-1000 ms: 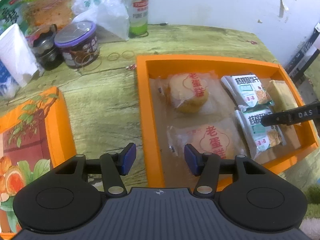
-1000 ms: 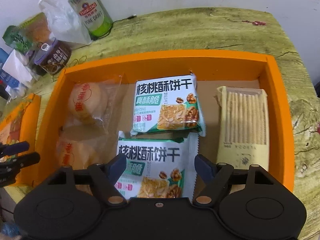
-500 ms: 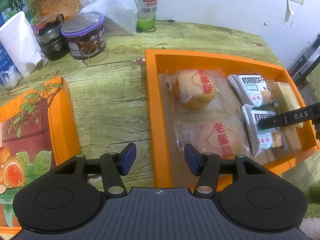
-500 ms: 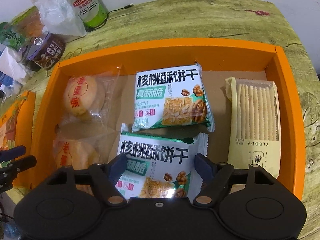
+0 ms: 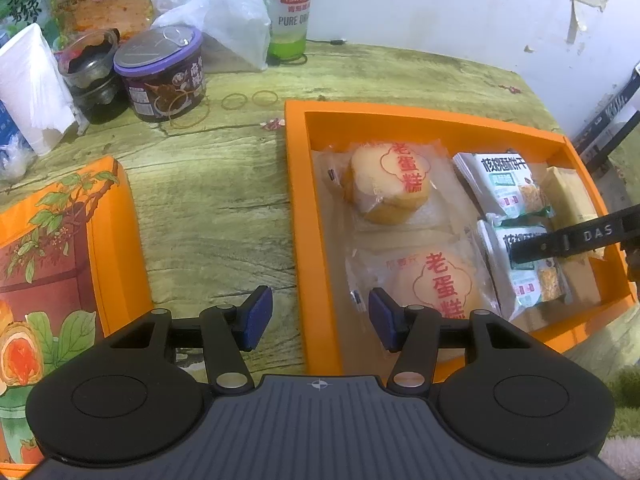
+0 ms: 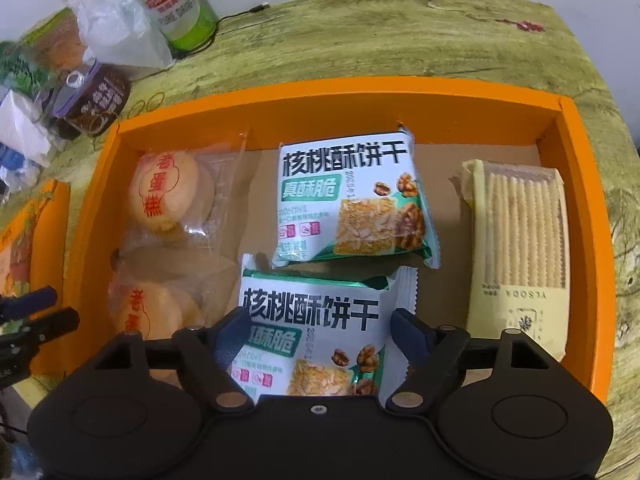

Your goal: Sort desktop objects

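An orange tray [image 6: 340,92] holds two wrapped egg cakes [image 6: 168,196], two walnut biscuit packets and a pale cracker pack [image 6: 520,232]. My right gripper [image 6: 318,340] hangs over the near biscuit packet [image 6: 312,320]. Its jaws are opening, the packet lies between them, and the pads do not press on it. One of its fingers [image 5: 576,240] crosses that packet in the left wrist view. My left gripper [image 5: 320,316] hovers over the tray's left wall [image 5: 312,240], its pads apart with nothing gripped.
The printed orange lid [image 5: 60,260] lies left of the tray. At the back left stand a purple-lidded tub [image 5: 160,72], a glass jar [image 5: 88,68], a green beer can [image 5: 290,8], plastic bags and a white paper pack [image 5: 32,88]. Rubber bands [image 5: 248,100] lie loose.
The right gripper's jaws have spread a little wider over the near biscuit packet. The left wrist view has shifted slightly and shows more of the back of the table.
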{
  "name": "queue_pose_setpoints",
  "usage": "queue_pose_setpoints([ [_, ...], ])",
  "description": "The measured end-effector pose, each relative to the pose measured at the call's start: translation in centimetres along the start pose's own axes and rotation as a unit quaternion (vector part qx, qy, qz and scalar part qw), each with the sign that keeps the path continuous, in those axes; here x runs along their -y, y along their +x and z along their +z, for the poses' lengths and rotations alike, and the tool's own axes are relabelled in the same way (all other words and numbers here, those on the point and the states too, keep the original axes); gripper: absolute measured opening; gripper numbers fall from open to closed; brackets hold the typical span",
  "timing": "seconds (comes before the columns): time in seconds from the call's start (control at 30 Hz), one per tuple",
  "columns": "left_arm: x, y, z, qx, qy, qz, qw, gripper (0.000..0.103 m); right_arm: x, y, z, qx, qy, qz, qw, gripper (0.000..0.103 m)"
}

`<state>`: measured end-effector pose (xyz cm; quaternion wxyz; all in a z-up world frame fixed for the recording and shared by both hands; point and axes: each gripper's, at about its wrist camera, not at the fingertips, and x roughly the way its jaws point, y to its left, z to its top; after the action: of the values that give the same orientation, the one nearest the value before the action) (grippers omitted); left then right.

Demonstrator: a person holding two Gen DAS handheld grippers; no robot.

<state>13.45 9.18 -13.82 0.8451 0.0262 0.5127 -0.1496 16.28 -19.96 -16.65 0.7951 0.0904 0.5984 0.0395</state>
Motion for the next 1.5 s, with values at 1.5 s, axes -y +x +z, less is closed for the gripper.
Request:
queue_pose_setpoints([
  [1.5, -1.3, -0.2, -0.4, -0.004, -0.032, 0.007, 0.9994, 0.054, -2.0, 1.3, -1.4, -0.017, -0.061, -0.032, 0.997, 0.087],
])
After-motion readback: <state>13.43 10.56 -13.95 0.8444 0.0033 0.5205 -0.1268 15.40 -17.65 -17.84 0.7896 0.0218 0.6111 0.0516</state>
